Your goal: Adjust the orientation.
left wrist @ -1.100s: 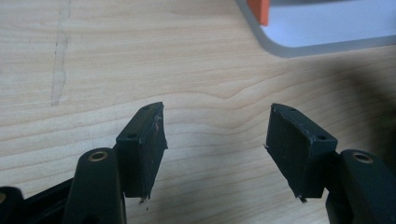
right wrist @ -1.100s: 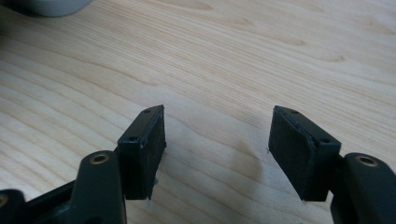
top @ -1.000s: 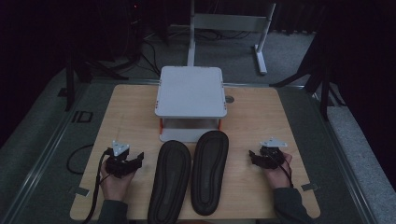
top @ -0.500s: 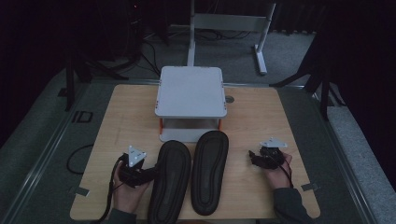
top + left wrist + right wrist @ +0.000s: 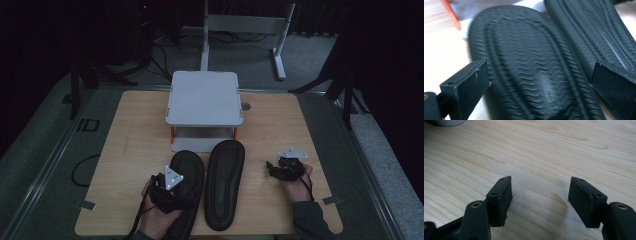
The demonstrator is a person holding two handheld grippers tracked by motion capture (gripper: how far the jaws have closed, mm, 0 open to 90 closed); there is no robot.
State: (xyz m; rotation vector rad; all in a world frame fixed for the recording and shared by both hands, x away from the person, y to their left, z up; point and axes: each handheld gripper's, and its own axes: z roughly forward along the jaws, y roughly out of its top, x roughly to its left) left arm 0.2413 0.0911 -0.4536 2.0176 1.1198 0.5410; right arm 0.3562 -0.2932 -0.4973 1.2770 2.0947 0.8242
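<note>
The left black ribbed rubber slipper [image 5: 187, 190], sole up beside its twin [image 5: 225, 182] on the wooden table [image 5: 130, 145], sat between the left gripper's [image 5: 539, 82] just-widened, unclenched jaws (right gripper [image 5: 540, 197] idle, released over bare wood), which risked snagging both.

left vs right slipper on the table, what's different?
The left slipper lies under the left gripper, whose open jaws straddle its sole; the right slipper has no gripper over it. The left slipper lies a little nearer the person, the right slipper reaches closer to the white stand. Both black, ribbed soles up, side by side.
</note>
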